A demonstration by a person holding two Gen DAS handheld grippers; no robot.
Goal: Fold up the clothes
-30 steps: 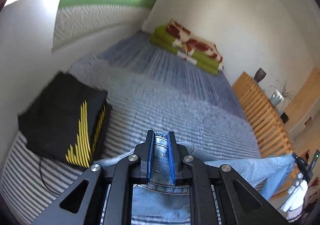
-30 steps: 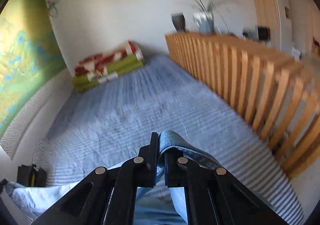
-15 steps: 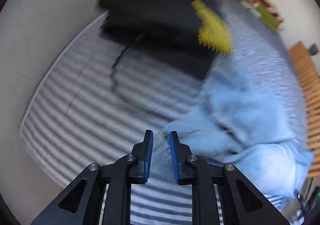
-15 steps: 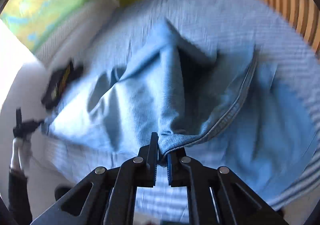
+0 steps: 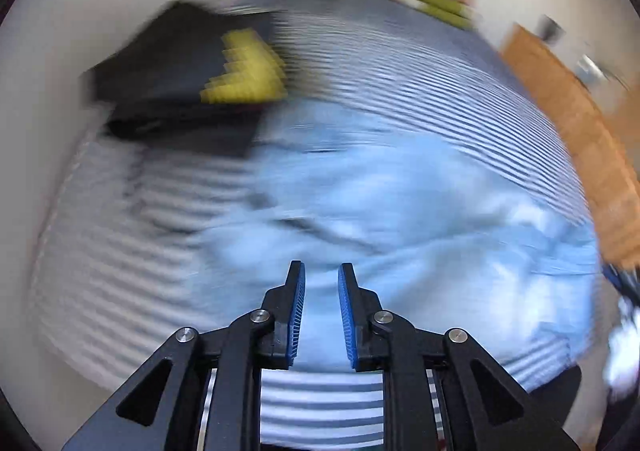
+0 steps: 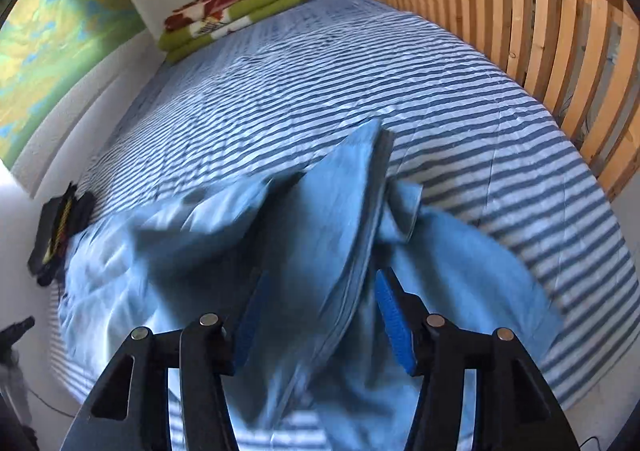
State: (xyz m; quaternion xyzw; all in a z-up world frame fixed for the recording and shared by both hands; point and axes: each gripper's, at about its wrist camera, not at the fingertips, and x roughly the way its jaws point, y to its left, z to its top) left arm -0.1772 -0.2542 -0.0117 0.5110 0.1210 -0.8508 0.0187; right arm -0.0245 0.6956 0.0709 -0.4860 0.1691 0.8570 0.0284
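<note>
Light blue jeans (image 5: 420,211) lie crumpled across the near end of the striped bed (image 5: 120,251). My left gripper (image 5: 321,283) hovers over their near edge. Its jaws are a little apart and opening, and no cloth is pinched between the blue pads; this view is blurred. In the right wrist view a raised fold of the jeans (image 6: 320,231) stands up between the fingers of my right gripper (image 6: 320,279). Those jaws are opening wide, and the pads do not press on the fold.
A folded black garment with a yellow print (image 5: 180,63) (image 6: 60,227) sits by the wall at the left edge of the bed. Folded green and red blankets (image 6: 232,15) lie at the far end. A wooden slatted rail (image 6: 520,31) runs along the right side.
Both grippers have come down toward the bed and tipped downward. Both have let go of the jeans, which now lie on the sheet. The right jaws have spread wide.
</note>
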